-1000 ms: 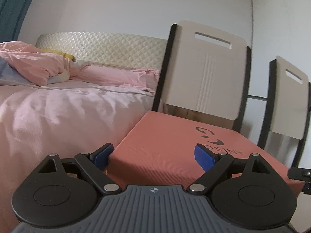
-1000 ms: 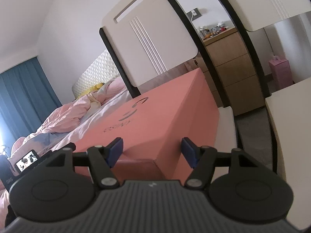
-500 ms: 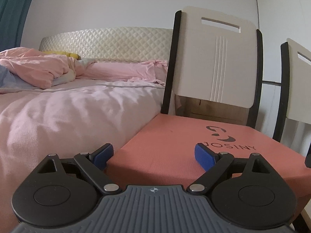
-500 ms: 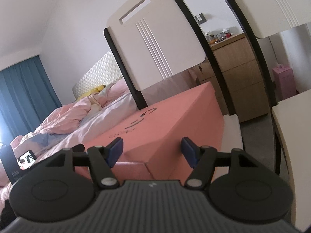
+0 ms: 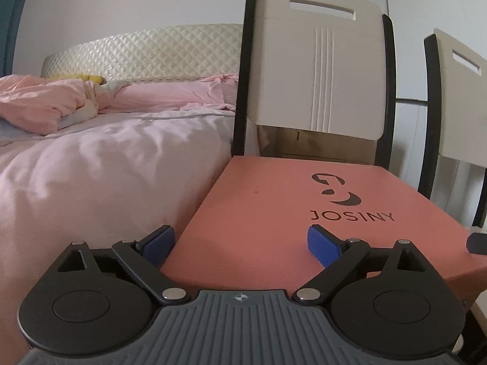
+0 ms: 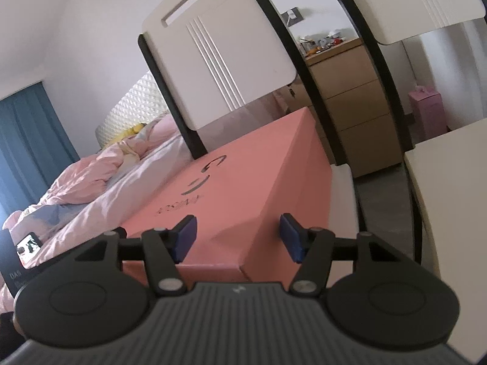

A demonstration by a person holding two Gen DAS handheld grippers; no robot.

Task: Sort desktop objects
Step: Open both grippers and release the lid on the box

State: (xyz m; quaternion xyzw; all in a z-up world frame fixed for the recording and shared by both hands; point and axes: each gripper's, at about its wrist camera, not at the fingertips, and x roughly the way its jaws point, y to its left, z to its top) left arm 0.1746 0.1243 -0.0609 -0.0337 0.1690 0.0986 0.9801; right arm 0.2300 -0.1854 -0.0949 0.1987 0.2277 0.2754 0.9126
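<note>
Left wrist view – your left gripper and right gripper both sit spread wide, empty, at the pink box on the chair.

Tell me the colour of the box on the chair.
Salmon pink box with dark lettering, clearest in the left wrist view.

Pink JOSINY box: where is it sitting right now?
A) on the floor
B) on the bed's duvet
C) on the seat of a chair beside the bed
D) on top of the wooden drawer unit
C: the pink box lies flat on the chair, its white seat showing beside the box, the backrest rising behind it and the bed alongside.
</note>
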